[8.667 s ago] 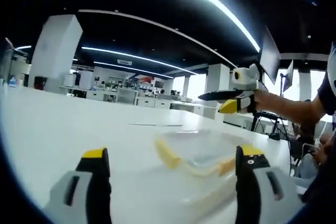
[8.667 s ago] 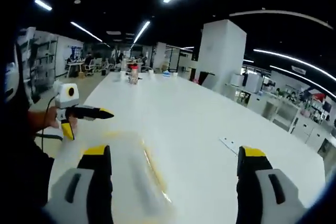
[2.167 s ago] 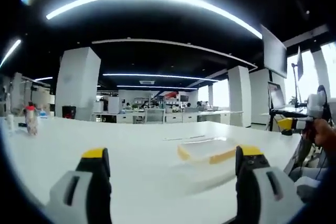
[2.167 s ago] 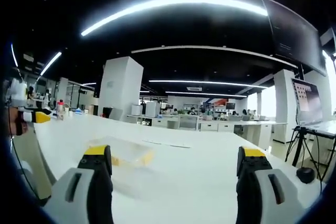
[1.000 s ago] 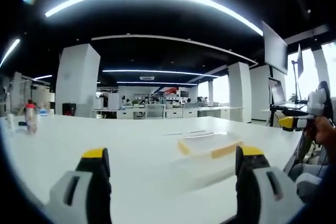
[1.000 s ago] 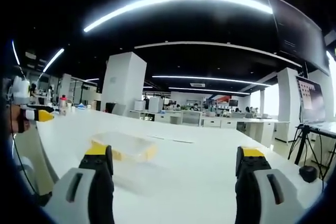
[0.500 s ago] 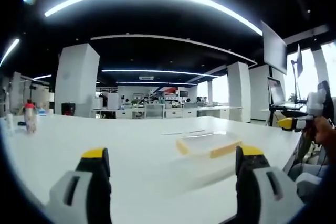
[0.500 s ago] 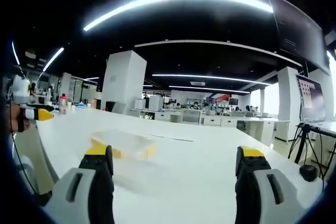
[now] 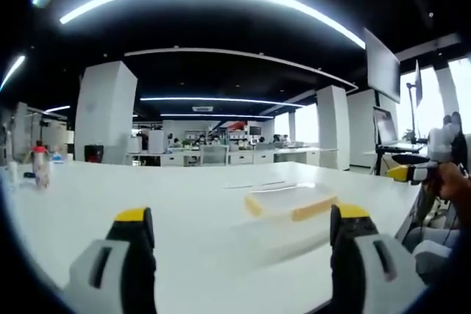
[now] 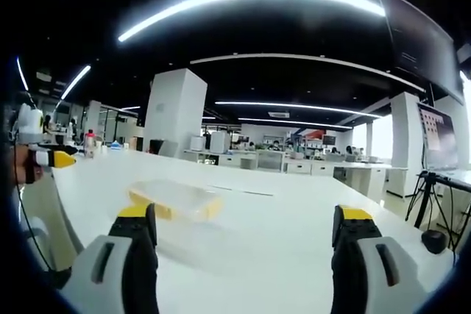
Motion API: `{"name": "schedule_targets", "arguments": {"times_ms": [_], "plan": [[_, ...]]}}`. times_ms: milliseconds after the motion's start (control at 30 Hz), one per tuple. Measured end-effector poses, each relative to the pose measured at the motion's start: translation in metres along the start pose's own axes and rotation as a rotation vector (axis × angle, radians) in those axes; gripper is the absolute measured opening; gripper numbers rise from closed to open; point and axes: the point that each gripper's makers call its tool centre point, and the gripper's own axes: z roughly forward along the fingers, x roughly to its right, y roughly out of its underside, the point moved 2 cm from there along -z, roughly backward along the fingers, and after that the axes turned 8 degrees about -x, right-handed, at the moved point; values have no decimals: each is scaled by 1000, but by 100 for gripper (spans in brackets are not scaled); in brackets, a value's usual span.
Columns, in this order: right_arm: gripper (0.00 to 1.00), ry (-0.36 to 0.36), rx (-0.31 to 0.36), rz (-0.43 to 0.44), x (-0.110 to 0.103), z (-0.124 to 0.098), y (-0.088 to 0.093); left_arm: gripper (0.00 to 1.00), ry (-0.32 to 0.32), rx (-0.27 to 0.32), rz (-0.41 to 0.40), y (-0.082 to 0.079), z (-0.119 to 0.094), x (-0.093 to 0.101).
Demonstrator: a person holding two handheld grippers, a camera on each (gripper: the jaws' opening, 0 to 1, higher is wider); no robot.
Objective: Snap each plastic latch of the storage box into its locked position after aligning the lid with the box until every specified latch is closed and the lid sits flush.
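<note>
Left tongs [image 9: 235, 244] held low at bottom of left gripper view, jaws wide apart, nothing between. Storage box [image 9: 289, 202] lying on white tabletop [image 9: 110, 196] just right of centre, ahead and apart from the jaws, nearer the right-hand jaw; long axis running roughly left-right across frame, yellow latches [image 9: 313, 209] along near edge, clear lid seemingly on top, flushness too blurred to judge. Small bottle [image 9: 40, 163] far left, well away. Other tongs [image 9: 412, 173] at right edge in a hand. Right tongs [image 10: 239, 244] likewise spread, empty; in right gripper view box [image 10: 175, 201] sitting left of centre, just above left-hand jaw. Bare tabletop between both tongs and box, nothing blocking. Neither clearly nearer.
</note>
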Motion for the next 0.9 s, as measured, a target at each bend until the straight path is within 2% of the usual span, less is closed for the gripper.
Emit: {"name": "schedule_targets", "arguments": {"times_ms": [267, 367, 433, 533, 633, 900], "plan": [[100, -21, -11, 7, 2, 1, 2, 100, 0, -22, 11, 3, 2, -3], [100, -2, 7, -2, 7, 0, -1, 100, -24, 0, 28, -2, -1, -7], [100, 9, 1, 8, 11, 1, 1, 100, -16, -21, 25, 2, 0, -5], [100, 6, 2, 7, 8, -1, 2, 100, -10, -36, 37, 5, -1, -3], [100, 2, 5, 0, 6, -2, -1, 100, -21, -10, 40, -2, -6, -4], [100, -5, -1, 5, 3, 1, 2, 100, -2, -17, 28, 0, -3, 2]]}}
